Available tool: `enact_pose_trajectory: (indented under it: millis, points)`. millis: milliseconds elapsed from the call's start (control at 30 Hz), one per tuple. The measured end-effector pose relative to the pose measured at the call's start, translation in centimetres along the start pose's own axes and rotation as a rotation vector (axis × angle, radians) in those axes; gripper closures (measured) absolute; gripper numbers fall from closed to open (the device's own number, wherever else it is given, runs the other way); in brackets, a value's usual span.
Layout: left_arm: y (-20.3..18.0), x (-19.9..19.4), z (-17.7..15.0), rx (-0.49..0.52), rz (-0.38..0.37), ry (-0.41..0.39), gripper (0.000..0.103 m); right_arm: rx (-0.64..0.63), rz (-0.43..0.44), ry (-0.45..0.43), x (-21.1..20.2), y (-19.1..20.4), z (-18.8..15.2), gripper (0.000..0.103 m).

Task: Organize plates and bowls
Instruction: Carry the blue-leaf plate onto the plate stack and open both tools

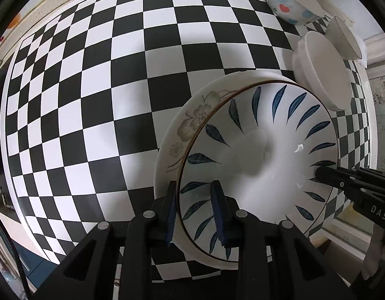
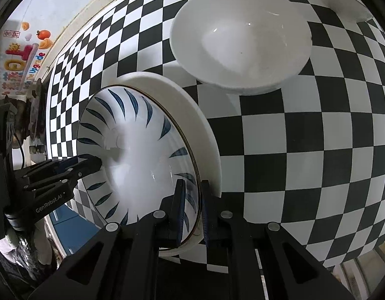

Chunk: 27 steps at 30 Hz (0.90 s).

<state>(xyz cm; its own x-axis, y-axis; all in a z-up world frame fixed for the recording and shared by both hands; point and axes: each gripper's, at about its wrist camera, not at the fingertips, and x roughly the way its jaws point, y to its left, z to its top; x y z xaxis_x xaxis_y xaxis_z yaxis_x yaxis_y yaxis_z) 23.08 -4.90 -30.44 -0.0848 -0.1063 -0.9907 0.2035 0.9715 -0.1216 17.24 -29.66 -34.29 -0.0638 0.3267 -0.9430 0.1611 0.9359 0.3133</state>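
Nearest each lens, a claw pinches the rim of the same white ceramic plate with blue leaf strokes and a thin brown edge (image 1: 257, 155): the left claw (image 1: 195, 215) clamps one side, its blue pads on either face of the rim, and the right claw (image 2: 191, 210) clamps the opposite side likewise. That plate sits nested on a larger cream plate with a pale flower print (image 1: 190, 122), which rests on the black-and-white chequered surface (image 1: 92, 100). Glazed ceramic like this is probably stiff, fairly heavy, slick and breakable, so a hold at two opposite points of the rim, kept level, seems the safest; a one-sided pinch would likely let it tilt or slip. Just beyond the stack stands a plain white deep bowl (image 2: 240, 37), apart from the plates. Farther back are a small white bowl (image 1: 343, 37) and a white bowl with blue flowers and red hearts (image 1: 290, 0), both near the surface's far edge.
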Motion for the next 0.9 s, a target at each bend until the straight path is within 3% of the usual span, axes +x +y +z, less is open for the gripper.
enact_pose_trajectory:
  millis: [567,900]
  points:
    - [1.4,0.5,0.2,-0.054,-0.015,0.012,0.079,0.0,-0.035,0.003,0.0,0.6,0.1,0.085]
    - [2.0,0.6,-0.3,-0.086,-0.021,0.007,0.077,-0.007,-0.064,-0.01,-0.5,1.2,0.0,0.075]
